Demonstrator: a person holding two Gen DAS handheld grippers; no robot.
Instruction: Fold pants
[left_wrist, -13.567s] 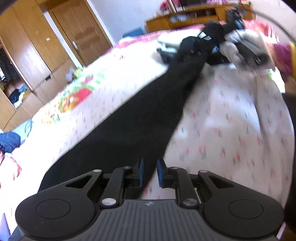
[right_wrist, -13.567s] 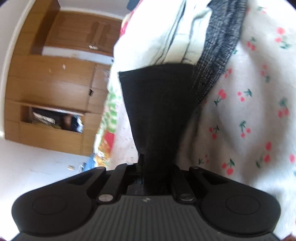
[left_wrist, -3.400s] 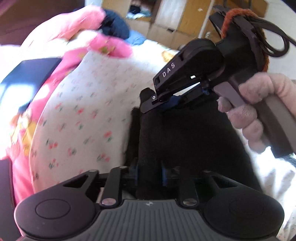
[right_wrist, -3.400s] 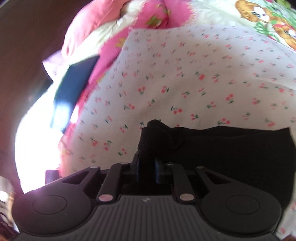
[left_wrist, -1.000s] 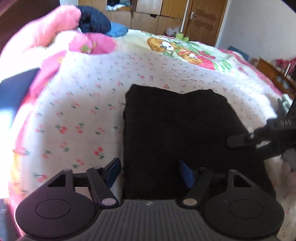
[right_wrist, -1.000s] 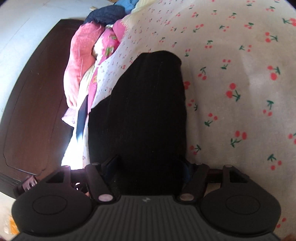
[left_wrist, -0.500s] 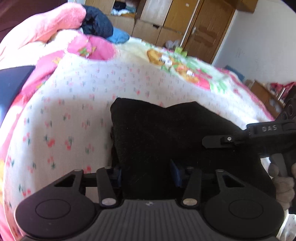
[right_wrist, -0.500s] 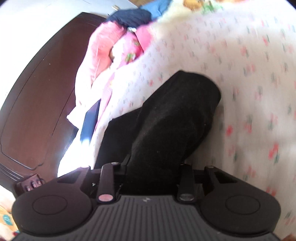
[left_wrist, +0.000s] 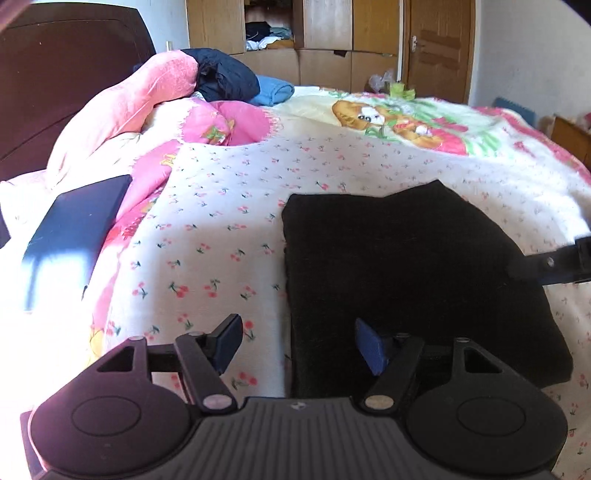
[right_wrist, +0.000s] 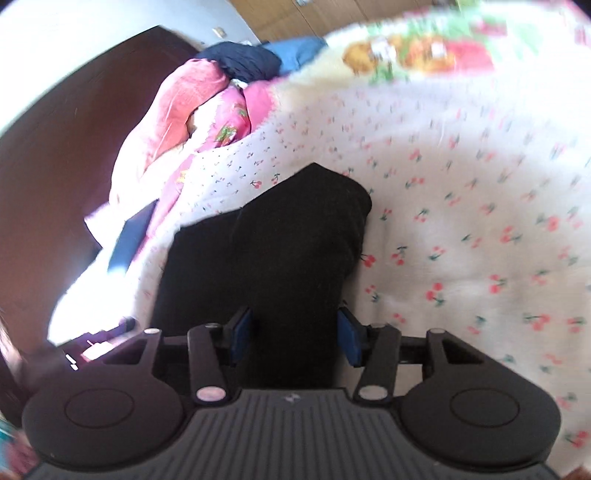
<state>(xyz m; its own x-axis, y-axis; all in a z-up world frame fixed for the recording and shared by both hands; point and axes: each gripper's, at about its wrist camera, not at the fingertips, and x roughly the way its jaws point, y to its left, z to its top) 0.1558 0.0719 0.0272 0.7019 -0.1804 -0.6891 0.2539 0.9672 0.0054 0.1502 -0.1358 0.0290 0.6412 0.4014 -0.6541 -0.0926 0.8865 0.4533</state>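
Pants (left_wrist: 413, 280) lie folded into a black block on the cherry-print bedspread (left_wrist: 207, 236), at about 3 o'clock from the dark flat case (left_wrist: 74, 236) by the pink quilt (left_wrist: 122, 107).

My left gripper (left_wrist: 297, 341): fingers spread, just been opening, empty, straddling the block's near-left edge.

My right gripper (right_wrist: 293, 332): fingers apart, also just been opening; a raised hump of cloth sits between them and I cannot tell whether the pads are clear of it.

Risk as I judge it: a pad snagging the knit on pulling away would drag the top layer open. The hump at 12 o'clock in the right view may slump and undo the fold.
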